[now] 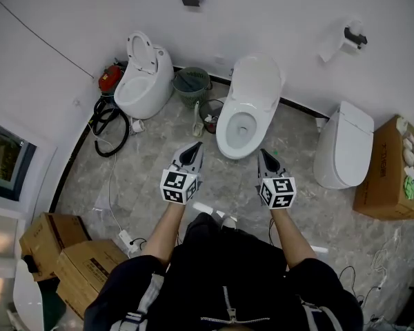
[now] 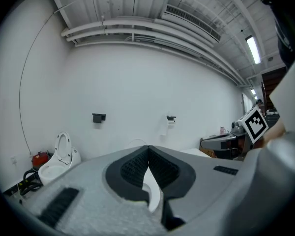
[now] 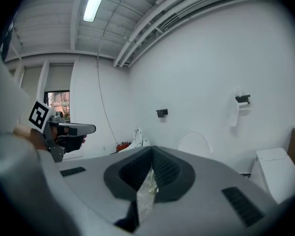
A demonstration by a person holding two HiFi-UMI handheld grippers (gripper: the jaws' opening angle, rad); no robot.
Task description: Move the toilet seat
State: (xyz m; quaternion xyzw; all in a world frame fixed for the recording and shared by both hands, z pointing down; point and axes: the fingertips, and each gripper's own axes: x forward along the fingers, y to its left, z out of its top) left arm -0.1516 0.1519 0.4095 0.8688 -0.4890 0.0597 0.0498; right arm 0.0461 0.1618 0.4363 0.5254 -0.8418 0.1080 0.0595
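Note:
The middle white toilet (image 1: 243, 116) stands against the far wall with its lid (image 1: 259, 78) raised and its seat ring (image 1: 236, 127) down over the bowl. My left gripper (image 1: 196, 146) is shut and empty, just short of the bowl's front left. My right gripper (image 1: 263, 152) is also shut and empty, just short of the bowl's front right. In the left gripper view the jaws (image 2: 148, 150) meet with the toilet's white rim (image 2: 151, 188) showing below them. The right gripper view has its closed jaws (image 3: 151, 154) below the raised lid (image 3: 194, 142).
A second toilet (image 1: 143, 78) with its lid up stands at the left, and a closed one (image 1: 343, 143) at the right. A green basket (image 1: 192, 85) and a small bin (image 1: 210, 114) sit between the left two. Cardboard boxes (image 1: 388, 171) (image 1: 79, 267), hoses (image 1: 109, 126) and floor cables lie around.

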